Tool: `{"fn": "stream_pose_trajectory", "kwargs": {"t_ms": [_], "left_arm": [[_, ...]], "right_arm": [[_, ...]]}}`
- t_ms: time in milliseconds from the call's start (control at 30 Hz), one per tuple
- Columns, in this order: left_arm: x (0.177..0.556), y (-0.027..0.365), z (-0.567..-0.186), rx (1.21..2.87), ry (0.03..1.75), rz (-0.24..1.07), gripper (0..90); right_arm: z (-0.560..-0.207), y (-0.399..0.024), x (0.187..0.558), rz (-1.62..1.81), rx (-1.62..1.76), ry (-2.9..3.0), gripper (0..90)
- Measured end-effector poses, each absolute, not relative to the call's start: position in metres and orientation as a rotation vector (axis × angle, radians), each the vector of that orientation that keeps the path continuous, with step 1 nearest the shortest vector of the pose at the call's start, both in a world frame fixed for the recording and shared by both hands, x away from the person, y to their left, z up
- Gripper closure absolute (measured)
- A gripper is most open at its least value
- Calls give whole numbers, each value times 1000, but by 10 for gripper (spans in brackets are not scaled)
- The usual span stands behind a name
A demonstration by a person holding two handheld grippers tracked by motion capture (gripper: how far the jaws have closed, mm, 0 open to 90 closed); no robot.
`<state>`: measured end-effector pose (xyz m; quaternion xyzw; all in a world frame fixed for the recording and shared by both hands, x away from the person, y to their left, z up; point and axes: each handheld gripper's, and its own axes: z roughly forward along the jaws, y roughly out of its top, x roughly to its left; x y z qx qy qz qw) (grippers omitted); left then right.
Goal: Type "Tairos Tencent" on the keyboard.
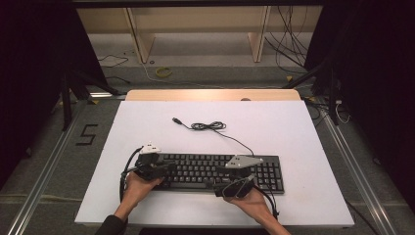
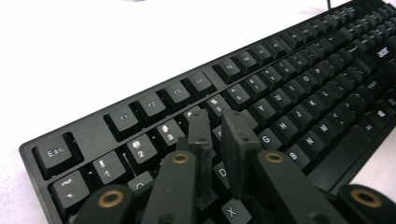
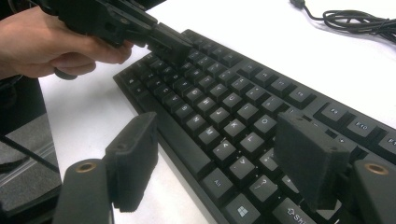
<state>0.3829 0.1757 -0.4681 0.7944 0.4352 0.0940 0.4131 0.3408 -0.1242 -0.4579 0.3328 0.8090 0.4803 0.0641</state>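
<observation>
A black keyboard [image 1: 215, 171] is laid near the white tabletop's [image 1: 293, 127] front edge, its cable [image 1: 208, 126] coiled behind. The left gripper [image 2: 219, 128], fingers nearly closed, is held over the number row; the right gripper [image 3: 224, 158] is spread wide over the bottom rows.

A black keyboard [image 1: 220, 171] lies flat near the front edge of the white table [image 1: 293, 127], long side across it, keys up; its thin black cable [image 1: 210, 126] runs back from the rear edge, partly bundled, plug end loose.
</observation>
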Motion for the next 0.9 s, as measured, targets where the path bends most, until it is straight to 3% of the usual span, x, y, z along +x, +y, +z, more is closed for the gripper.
{"fn": "stream_pose_trajectory", "kwargs": {"t_ms": [367,600,900], "left_arm": [[377,179,-465,1971,1083,214,723],[372,184,-463,1941,1074,187,601],[364,187,-461,1901,1064,197,436]], "right_arm": [[-457,-120,342,1461,1000,2444,318],[-456,-113,346,1467,993,2453,340],[-454,-100,353,1469,987,2470,435]]}}
